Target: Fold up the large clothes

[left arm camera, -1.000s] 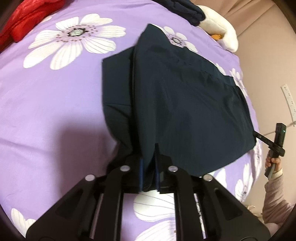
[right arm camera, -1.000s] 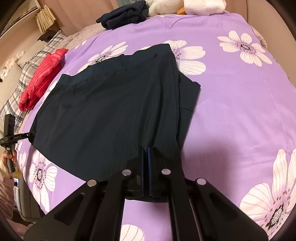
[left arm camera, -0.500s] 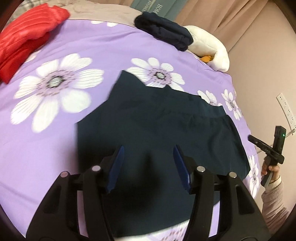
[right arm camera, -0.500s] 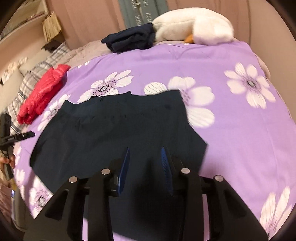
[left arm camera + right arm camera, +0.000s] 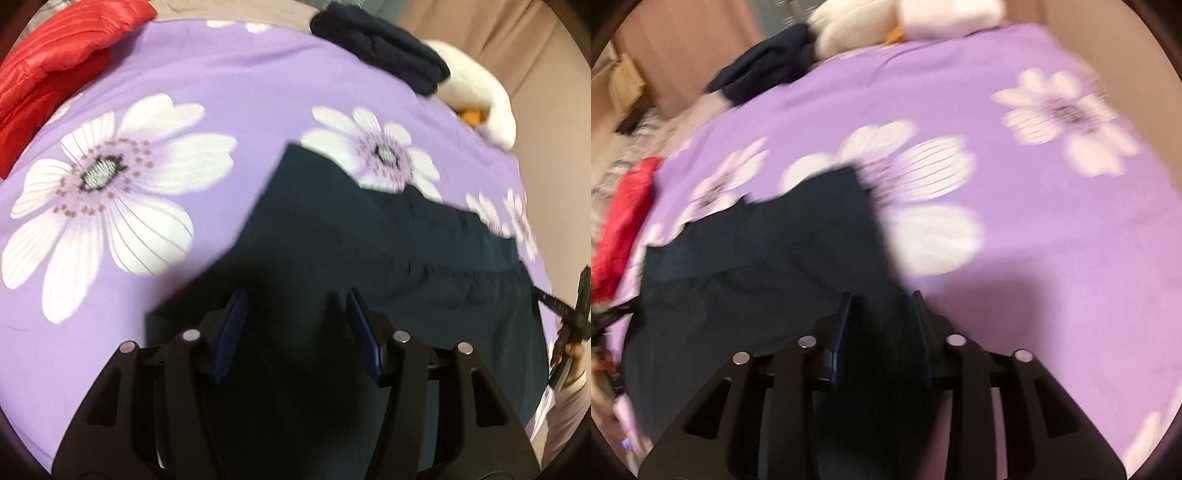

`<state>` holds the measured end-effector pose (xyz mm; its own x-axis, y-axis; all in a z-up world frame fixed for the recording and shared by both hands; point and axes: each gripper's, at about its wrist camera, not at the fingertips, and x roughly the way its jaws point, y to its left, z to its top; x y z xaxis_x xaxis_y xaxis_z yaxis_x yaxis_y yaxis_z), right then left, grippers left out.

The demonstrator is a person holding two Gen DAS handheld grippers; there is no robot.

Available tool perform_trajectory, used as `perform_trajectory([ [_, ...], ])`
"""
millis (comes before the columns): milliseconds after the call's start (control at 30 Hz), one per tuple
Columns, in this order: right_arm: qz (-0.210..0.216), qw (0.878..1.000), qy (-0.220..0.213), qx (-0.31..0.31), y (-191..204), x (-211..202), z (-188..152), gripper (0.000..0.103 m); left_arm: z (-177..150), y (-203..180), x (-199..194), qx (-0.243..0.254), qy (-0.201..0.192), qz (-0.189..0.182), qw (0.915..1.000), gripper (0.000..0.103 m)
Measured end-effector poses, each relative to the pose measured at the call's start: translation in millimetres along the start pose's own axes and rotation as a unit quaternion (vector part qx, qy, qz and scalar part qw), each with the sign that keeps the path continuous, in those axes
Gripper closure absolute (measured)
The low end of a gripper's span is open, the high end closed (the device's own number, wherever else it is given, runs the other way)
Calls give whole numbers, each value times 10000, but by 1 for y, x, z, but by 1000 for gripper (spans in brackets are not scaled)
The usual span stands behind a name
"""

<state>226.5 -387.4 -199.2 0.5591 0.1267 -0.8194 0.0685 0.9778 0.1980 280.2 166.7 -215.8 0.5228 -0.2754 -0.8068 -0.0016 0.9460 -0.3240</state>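
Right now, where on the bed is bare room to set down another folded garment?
Free: purple cover right of the dark garment, and the flower patch between it and the red jacket. Crowded: far edge, with navy clothes and white plush.

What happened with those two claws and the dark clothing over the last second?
Both let go: the left claw and right claw, each pinching an edge of the dark navy garment a second ago, now hang open above it. The garment lies folded on the purple flowered bedspread; the red jacket stayed put.
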Motion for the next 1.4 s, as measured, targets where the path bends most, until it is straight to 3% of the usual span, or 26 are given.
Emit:
perform_trajectory([
  [67,360,9992,-91,138,-3,-2,7,57,7,-1,-3,22,-95,-92,9999,34],
  [167,652,9973,-229,257,2,2,23,38,15,-11,-4,88,-203,-310,9993,31],
  [367,616,9980,-27,129,25,38,54,36,25,-23,26,165,20,-144,9998,29],
  [433,486,9986,106,-159,34,49,54,54,26,-23,32,144,25,-103,9998,27],
  [467,322,9989,140,-324,37,54,53,77,27,-22,34,111,7,-73,9999,27],
  [500,265,9985,162,-456,39,56,51,85,28,-22,35,89,-6,-57,9999,27],
  [600,206,9979,-3,-607,39,48,42,89,37,-22,40,118,-59,19,9999,27],
  [700,61,9997,26,-249,28,49,42,88,46,-24,50,166,5,169,9997,27],
  [767,-153,9990,229,-358,33,57,44,80,48,-23,53,90,20,242,9997,26],
  [867,-383,9962,-23,-785,52,39,50,68,43,-20,40,-46,-127,142,9998,26],
  [900,-242,9937,-268,-1064,65,24,51,57,40,-20,35,-29,-150,124,9998,26],
  [967,188,9870,-462,-1531,86,8,50,48,28,-25,20,176,-236,82,9995,22],
  [1000,563,9797,-409,-1880,105,4,48,47,22,-29,15,300,-245,61,9992,19],
  [1100,1094,9562,-166,-2710,156,11,38,47,3,-38,5,548,-148,-128,9983,18],
  [1233,1209,9323,80,-3409,209,39,35,47,-11,-46,6,740,-37,-234,9970,18],
  [1400,1117,9078,515,-4009,246,75,38,50,-16,-45,16,738,45,-282,9969,16],
])
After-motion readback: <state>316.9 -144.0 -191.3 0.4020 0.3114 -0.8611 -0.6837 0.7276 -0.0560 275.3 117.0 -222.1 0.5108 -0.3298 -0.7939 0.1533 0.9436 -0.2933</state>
